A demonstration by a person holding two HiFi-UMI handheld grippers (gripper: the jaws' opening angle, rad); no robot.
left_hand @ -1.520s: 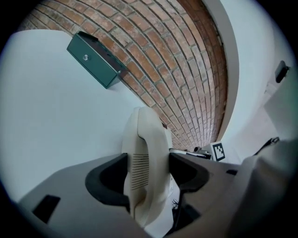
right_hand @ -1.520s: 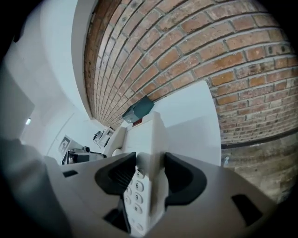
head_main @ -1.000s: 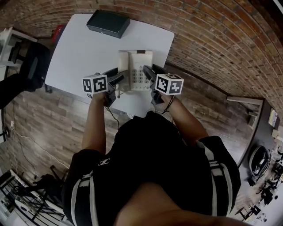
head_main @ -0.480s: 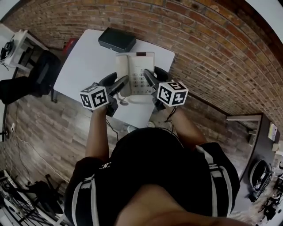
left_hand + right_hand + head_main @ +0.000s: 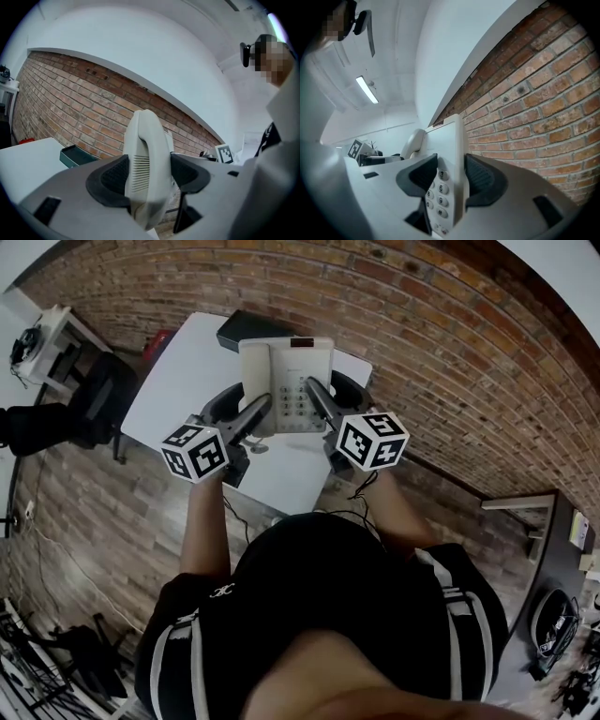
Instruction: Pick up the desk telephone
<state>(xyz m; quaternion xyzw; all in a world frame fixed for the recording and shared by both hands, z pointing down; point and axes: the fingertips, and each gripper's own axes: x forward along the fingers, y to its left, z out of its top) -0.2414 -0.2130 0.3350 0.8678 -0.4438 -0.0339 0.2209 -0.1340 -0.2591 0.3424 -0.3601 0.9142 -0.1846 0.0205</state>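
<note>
- Above the far edge of the white table (image 5: 173, 381), the desk telephone (image 5: 286, 379) is held up between two grippers, keypad side facing the head camera; it covers part of a dark box (image 5: 242, 330) at the table's far edge.
- Left gripper (image 5: 238, 411): clenched on the telephone's left side. In the left gripper view its dark pads (image 5: 112, 177) press both flanks of the cream handset (image 5: 143, 140).
- Right gripper (image 5: 332, 397): clenched on the right side. In the right gripper view the jaws pinch the body's edge beside the keypad (image 5: 438, 191).
- Marker cubes — left (image 5: 195, 452), right (image 5: 372, 440) — sit nearest the person.
- Brick wall (image 5: 431, 324): behind the table's far and right edges.
</note>
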